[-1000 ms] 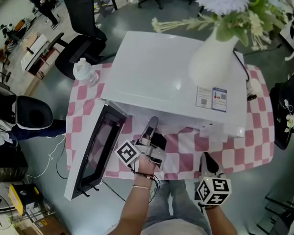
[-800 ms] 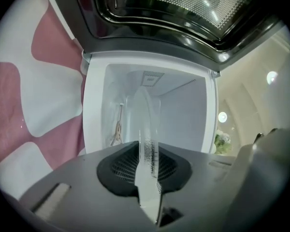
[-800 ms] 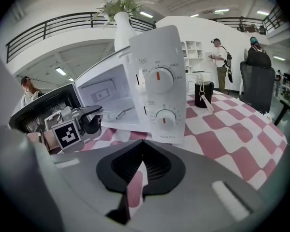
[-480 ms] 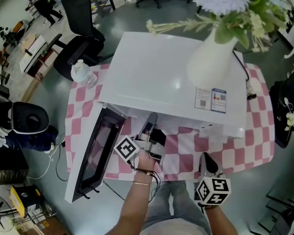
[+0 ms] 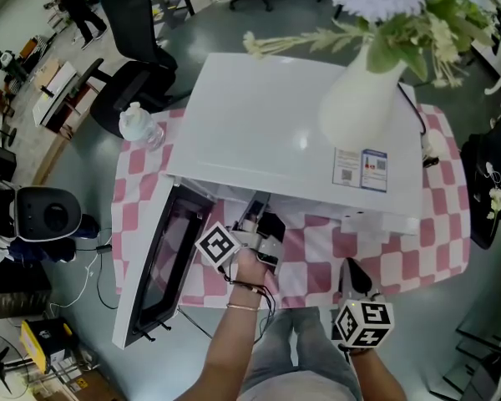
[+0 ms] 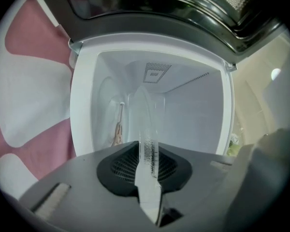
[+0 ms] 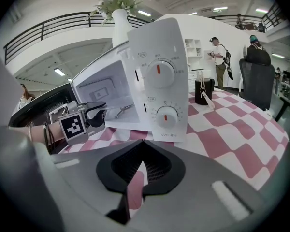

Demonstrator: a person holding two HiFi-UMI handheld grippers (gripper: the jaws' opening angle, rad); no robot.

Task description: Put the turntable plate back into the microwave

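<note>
Left gripper (image 6: 148, 164) clenched on the glass turntable plate (image 6: 146, 115), seen edge-on at frame centre entering the microwave (image 6: 82, 129); right gripper (image 7: 143, 151) closed, empty; advise keeping it clear of walls, centring before release.

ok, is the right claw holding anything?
No, the right claw is shut on itself with nothing between its jaws, only the checkered tablecloth showing beyond.

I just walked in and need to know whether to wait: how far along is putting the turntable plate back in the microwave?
Done: the door stands open and the left gripper has the glass plate clamped by its rim. In hand: the plate reaches into the microwave cavity. Left: setting it down and letting go. The right gripper is shut, empty.
</note>
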